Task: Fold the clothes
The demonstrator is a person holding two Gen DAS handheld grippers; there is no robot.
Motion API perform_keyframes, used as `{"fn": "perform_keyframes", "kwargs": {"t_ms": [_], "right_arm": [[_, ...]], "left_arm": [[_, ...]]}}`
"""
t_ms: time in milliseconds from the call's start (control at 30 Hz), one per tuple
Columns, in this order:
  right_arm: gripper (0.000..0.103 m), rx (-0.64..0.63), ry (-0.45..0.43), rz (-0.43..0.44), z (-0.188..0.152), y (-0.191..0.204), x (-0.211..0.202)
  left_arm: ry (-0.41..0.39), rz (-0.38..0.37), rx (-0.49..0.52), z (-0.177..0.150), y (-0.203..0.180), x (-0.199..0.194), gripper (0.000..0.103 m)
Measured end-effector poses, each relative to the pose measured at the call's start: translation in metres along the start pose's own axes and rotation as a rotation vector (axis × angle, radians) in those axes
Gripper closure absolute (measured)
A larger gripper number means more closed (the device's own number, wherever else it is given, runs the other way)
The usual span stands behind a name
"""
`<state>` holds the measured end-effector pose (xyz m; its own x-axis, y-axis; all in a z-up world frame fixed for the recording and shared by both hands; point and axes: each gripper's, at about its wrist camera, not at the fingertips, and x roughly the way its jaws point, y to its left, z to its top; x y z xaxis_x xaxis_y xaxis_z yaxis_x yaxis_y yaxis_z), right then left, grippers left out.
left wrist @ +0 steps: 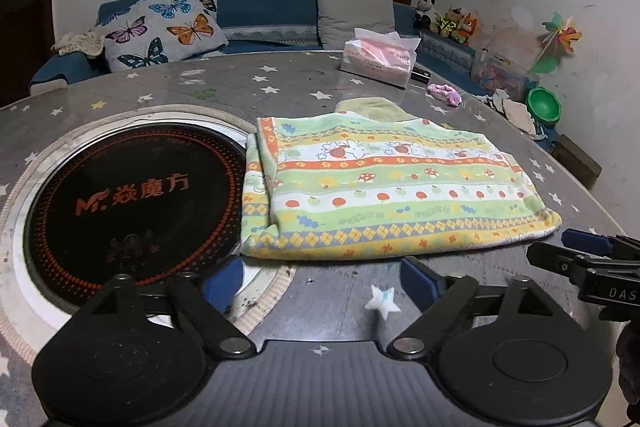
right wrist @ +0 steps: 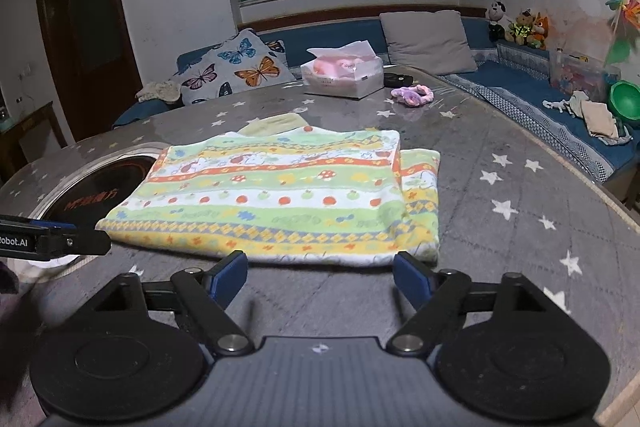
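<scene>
Both hand-held tools stand with jaws spread wide and empty: the left gripper and the right gripper hover just short of the near hem of a striped, fruit-patterned garment, touching nothing. The garment lies flat on the star-printed round table, folded over with a lower layer peeking out along one side, just beside the inset cooktop. Folding looks largely done; perhaps one more fold remains. A tissue box sits farther back
</scene>
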<state>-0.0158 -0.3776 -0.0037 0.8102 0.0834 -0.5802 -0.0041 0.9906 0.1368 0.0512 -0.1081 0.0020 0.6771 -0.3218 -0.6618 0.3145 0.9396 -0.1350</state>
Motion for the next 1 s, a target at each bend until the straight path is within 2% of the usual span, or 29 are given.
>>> {"fn": "perform_keyframes", "kwargs": {"t_ms": [167, 233, 367, 1000], "right_arm": [[0.010, -0.010, -0.012, -0.021, -0.006, 0.008, -0.007], [0.003, -0.013, -0.013, -0.027, -0.008, 0.012, -0.010], [0.000, -0.044, -0.014, -0.044, -0.014, 0.020, -0.014], [0.000, -0.028, -0.031, -0.037, -0.033, 0.036, -0.032]], "left_arm": [[-0.010, 0.016, 0.005, -0.006, 0.001, -0.007, 0.003], [-0.010, 0.020, 0.007, -0.009, 0.001, -0.009, 0.002], [-0.012, 0.030, 0.014, -0.014, 0.001, -0.013, 0.000], [-0.024, 0.052, -0.004, -0.036, 0.004, -0.032, 0.000]]}}
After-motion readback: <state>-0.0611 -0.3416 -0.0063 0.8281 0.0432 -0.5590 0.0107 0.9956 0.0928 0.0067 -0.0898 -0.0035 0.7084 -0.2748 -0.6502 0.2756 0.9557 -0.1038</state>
